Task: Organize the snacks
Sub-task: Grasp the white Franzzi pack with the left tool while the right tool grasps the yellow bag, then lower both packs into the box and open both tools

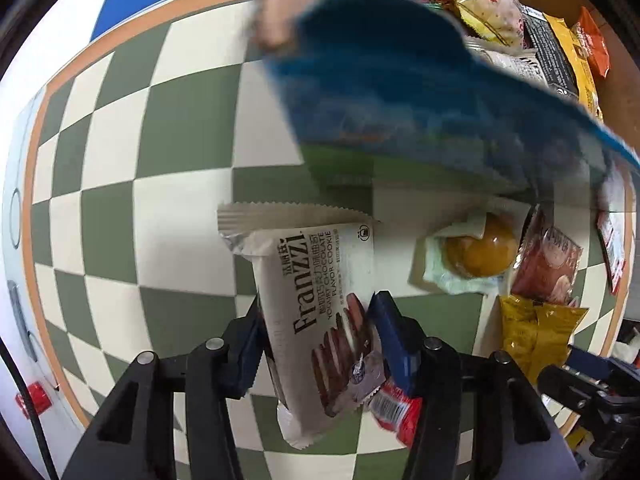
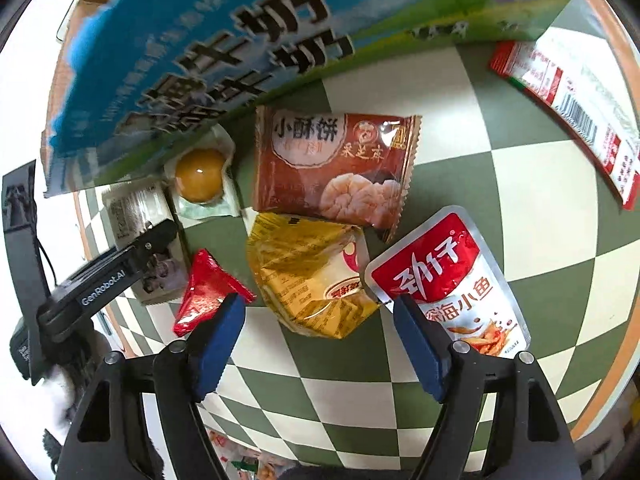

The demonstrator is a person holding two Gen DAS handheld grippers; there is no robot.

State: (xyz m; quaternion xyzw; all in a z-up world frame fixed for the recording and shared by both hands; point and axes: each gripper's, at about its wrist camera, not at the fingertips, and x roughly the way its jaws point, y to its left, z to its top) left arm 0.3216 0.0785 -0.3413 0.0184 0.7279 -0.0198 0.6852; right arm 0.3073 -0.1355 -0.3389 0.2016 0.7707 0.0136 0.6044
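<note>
My left gripper (image 1: pixel 320 322) is shut on a white Franzzi cookie pack (image 1: pixel 316 316), held just above the checkered cloth; a red packet (image 1: pixel 394 410) lies under its lower end. My right gripper (image 2: pixel 320 320) is open and empty, low over a yellow snack bag (image 2: pixel 308 280). Around it lie a red triangular packet (image 2: pixel 204 292), a brown pastry pack (image 2: pixel 332 168), a red-and-silver fish pouch (image 2: pixel 444 280) and a wrapped egg yolk (image 2: pixel 200 176). The blue milk carton box (image 2: pixel 192 60) stands behind them. In the left wrist view its flap (image 1: pixel 400 100) hangs blurred, with snacks (image 1: pixel 488 8) inside beyond.
A long red-and-white packet (image 2: pixel 576 112) lies at the far right of the cloth. The green-and-cream checkered cloth (image 1: pixel 120 160) has an orange border (image 1: pixel 28 184) at the table's left edge. My left gripper (image 2: pixel 120 268) shows at the left in the right wrist view.
</note>
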